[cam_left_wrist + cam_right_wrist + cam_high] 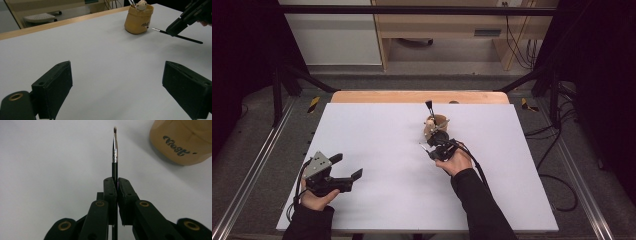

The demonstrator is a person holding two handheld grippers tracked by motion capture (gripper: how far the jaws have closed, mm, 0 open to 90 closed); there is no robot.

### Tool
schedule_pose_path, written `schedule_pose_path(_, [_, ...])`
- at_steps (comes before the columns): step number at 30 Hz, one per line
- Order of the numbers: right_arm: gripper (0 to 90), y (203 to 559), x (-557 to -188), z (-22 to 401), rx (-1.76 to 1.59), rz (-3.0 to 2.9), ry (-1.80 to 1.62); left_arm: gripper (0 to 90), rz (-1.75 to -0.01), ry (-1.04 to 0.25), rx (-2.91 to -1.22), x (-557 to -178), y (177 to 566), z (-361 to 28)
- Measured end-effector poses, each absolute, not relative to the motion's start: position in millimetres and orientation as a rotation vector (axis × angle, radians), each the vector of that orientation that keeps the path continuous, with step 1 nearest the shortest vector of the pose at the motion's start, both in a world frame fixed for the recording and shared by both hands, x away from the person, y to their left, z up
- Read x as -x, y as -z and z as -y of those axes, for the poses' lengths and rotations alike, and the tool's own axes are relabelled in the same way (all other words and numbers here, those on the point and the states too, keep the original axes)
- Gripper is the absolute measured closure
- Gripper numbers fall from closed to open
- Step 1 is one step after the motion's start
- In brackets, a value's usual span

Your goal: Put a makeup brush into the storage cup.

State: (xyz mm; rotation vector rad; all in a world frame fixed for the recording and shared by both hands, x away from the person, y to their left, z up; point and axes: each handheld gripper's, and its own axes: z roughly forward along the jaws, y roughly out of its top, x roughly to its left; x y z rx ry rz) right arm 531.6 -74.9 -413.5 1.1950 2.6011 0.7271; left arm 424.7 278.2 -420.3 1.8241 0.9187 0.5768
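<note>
A thin black-handled paintbrush (115, 147) with a silver ferrule is pinched between the jaws of my right gripper (117, 181), its bristle tip pointing away over the white table. In the high view the right gripper (433, 149) hovers just in front of a tan cup (435, 125), which holds other brushes (429, 106). The left gripper view has that cup (138, 20) far off, with the held brush (175, 35) slanting beside it. My left gripper (347, 166) rests near the table's front left, its jaws wide apart with nothing between them (117, 72).
The white table sheet (377, 150) ends in a wooden strip (412, 96) at the far edge. Black frame posts and cables (557, 130) stand to the right of the table. A metal rail (252, 170) runs along the left side.
</note>
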Motion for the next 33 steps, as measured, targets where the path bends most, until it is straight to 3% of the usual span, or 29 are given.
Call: schedule_pose_path(33, [85.8, 374.1, -500.8, 129.4, -1.199, -2.266, -1.148, 8.7, -0.919, -0.576, -1.829, -425.0, 421.1, -277.2])
